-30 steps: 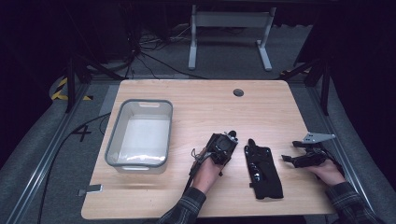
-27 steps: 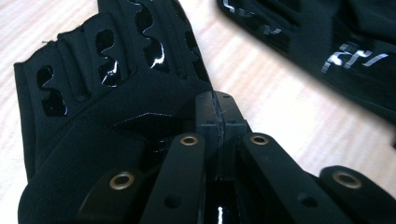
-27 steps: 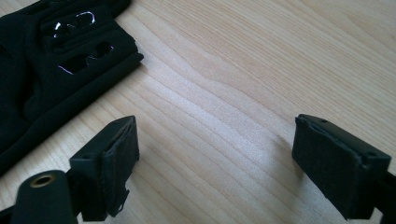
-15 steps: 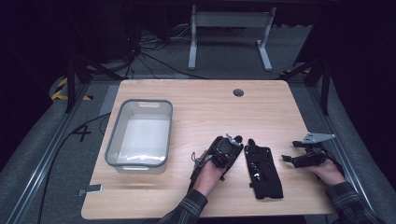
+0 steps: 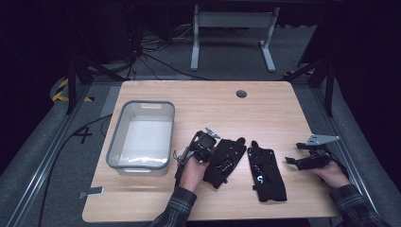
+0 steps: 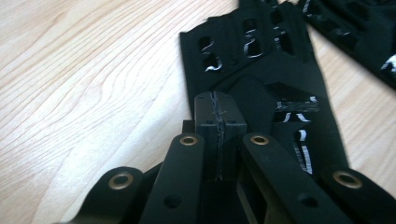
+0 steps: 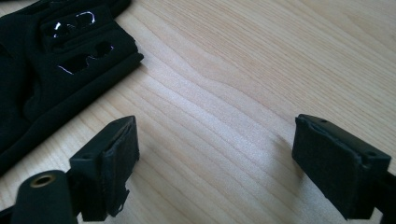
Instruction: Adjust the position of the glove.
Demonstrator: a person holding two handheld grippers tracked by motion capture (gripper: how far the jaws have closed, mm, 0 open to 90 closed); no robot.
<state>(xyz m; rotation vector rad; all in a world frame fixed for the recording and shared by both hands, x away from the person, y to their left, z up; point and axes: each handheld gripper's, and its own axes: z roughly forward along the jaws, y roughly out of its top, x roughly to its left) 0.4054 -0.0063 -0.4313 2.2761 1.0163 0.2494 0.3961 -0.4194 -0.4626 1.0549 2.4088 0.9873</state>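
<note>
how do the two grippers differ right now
The left gripper has its jaws closed, pinching the left glove; the right gripper has its jaws wide apart with bare table between them. The left one sits mid-table beside the grey bin; the right one rests near the table's right edge. Both have black jaws and are hand-held.

A clear plastic bin [image 5: 141, 137] sits on the left of the wooden table [image 5: 265, 101].

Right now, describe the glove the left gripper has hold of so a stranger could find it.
Start at the clear bin on the wooden table. Two black gloves lie to its right. Take the glove nearer the bin, slanted and pinched by the shut left gripper; the other glove lies flat and untouched.
</note>
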